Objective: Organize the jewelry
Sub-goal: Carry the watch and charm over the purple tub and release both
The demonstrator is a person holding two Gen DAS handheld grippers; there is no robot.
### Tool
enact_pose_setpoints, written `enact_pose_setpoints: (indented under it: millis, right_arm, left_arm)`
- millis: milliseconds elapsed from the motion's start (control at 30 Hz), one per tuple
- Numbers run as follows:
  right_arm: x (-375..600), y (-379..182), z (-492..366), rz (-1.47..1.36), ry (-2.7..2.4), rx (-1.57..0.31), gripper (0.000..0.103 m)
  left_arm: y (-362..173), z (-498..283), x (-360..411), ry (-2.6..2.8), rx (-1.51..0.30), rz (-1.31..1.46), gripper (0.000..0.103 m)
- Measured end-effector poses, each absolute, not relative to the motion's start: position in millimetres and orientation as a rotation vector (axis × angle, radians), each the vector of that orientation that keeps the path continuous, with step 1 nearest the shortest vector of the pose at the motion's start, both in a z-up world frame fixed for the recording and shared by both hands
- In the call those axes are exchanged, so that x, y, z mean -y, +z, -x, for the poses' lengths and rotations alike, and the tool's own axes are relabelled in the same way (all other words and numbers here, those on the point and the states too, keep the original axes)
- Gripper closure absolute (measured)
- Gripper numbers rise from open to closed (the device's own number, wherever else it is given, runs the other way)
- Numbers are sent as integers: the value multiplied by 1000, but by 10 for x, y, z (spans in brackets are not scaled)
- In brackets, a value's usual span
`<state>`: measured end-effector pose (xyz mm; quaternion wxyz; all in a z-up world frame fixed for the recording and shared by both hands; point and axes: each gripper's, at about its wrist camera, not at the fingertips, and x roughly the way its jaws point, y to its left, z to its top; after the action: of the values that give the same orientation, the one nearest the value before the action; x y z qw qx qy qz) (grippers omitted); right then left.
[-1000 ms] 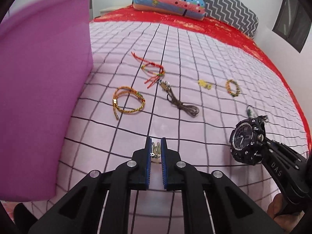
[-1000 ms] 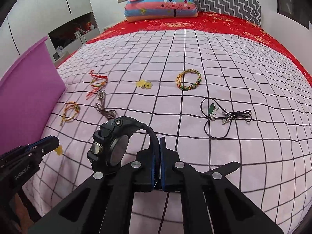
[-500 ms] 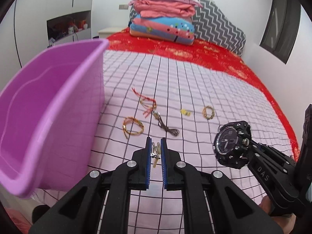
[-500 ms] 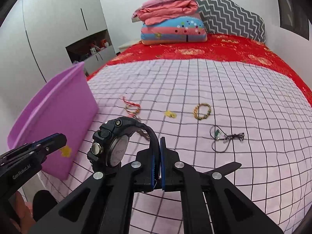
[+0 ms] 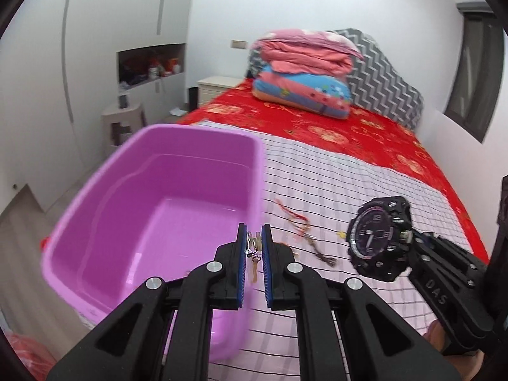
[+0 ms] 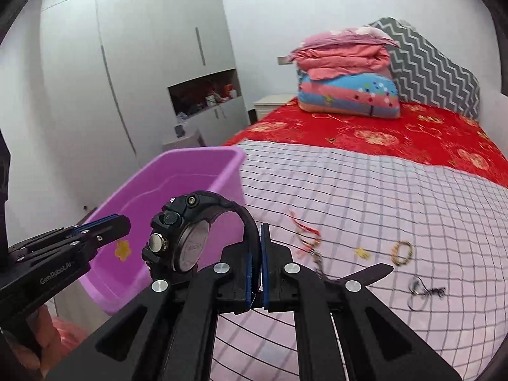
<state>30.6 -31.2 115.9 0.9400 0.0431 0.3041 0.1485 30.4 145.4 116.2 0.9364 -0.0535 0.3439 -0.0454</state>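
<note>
My left gripper (image 5: 254,233) is shut on a small yellow flower charm with metal clasp (image 5: 253,246), held above the near right rim of the empty purple bin (image 5: 152,216). The charm shows as a yellow flower (image 6: 122,250) in the right wrist view, under the left gripper (image 6: 122,222). My right gripper (image 6: 256,233) is shut on the strap of a black sports watch (image 6: 184,241), held in the air beside the bin (image 6: 203,171). The watch face (image 5: 376,236) shows in the left wrist view.
On the pink checked blanket (image 6: 397,197) lie a red string bracelet (image 6: 304,231), a brown cord pendant (image 5: 319,249), a yellow charm (image 6: 362,251), a beaded bracelet (image 6: 401,252) and a black cord necklace (image 6: 425,290). Folded quilts (image 5: 304,73) sit at the bed's far end.
Both grippers have risen and swung left toward the bin, carrying the charm and the watch. The bin's inside has come into full view.
</note>
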Motion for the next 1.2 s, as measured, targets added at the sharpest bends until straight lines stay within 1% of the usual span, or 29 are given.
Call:
enact_pose_setpoints:
  millis: [200,533,967,1200]
  right_arm:
    - [-320,1277,-495,-41,407,-636,98]
    - [-1080,1140,-852,68,479,-729,97]
    - [-1436,848,-1250,168,475,-851,97]
    - [-1530,774,-1272,195,471,-864,93]
  left_arm:
    - [1151,-406,-1972,9,-719,129,93]
    - [784,-634,-2552,122,-824,186,93]
    - [434,-859,-2702,170,-922,211,93]
    - [360,-902,-2726,195,-947,201,93]
